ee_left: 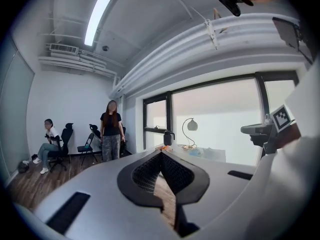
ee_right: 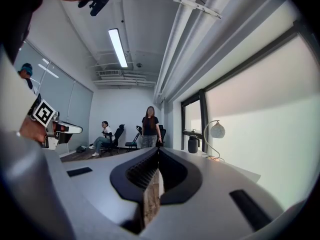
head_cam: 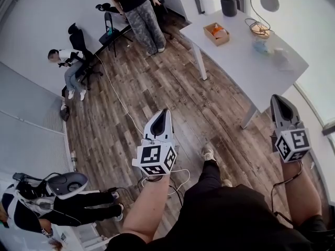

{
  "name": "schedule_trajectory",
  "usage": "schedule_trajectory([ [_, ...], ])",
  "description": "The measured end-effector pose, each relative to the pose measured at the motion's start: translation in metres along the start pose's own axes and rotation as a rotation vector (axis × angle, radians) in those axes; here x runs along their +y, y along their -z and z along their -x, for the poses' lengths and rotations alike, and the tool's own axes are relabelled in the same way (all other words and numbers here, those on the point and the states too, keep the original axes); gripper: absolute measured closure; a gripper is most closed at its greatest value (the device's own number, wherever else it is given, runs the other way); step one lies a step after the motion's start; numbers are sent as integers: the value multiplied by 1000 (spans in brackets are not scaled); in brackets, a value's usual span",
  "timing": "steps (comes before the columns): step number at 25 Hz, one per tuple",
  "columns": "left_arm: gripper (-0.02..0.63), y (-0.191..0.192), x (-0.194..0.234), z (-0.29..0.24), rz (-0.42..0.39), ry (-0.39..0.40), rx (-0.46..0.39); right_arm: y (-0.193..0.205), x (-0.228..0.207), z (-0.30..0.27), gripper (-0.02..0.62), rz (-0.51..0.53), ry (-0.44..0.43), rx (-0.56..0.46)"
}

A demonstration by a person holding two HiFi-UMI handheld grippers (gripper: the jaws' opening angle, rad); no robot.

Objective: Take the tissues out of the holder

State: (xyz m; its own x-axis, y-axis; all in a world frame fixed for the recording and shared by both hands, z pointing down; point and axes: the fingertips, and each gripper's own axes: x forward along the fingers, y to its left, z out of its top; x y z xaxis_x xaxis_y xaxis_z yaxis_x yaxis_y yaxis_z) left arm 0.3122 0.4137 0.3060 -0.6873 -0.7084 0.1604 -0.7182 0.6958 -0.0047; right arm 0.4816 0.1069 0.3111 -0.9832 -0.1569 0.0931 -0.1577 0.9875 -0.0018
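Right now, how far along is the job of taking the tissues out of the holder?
Done: nothing visible. In hand: nothing; the left gripper and right gripper are both shut and empty, over the wood floor, short of the white table. Left: all of it: reach the table, find the holder among the small things there, which I cannot pick out from here, and pull the tissues out.

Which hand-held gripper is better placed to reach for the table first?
Right, probably: the right hand-held gripper is close to the white table, while the left hand-held gripper is over floor, farther off. Both are shut, empty.
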Motion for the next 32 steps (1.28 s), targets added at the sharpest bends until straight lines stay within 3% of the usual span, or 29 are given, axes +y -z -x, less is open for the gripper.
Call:
schedule_trajectory([
  [8, 603, 0, 55, -80, -60, 54, 6, -5, -14, -87, 591, -6, 40, 34],
  [12, 603, 6, 87, -116, -27, 38, 30, -11, -9, -136, 591, 30, 15, 53],
  [15, 603, 5, 90, -143, -12, 77, 43, -17, -3, -166, 591, 24, 17, 71],
  [19, 603, -6, 102, -177, 28, 136, 31, -13, -14, -202, 591, -12, 51, 79],
  [25, 603, -30, 139, -242, -13, 177, 4, -9, -32, -249, 591, -32, 116, 82],
  [32, 603, -54, 152, -304, -33, 229, -34, -31, -32, -290, 591, 4, 130, 46],
])
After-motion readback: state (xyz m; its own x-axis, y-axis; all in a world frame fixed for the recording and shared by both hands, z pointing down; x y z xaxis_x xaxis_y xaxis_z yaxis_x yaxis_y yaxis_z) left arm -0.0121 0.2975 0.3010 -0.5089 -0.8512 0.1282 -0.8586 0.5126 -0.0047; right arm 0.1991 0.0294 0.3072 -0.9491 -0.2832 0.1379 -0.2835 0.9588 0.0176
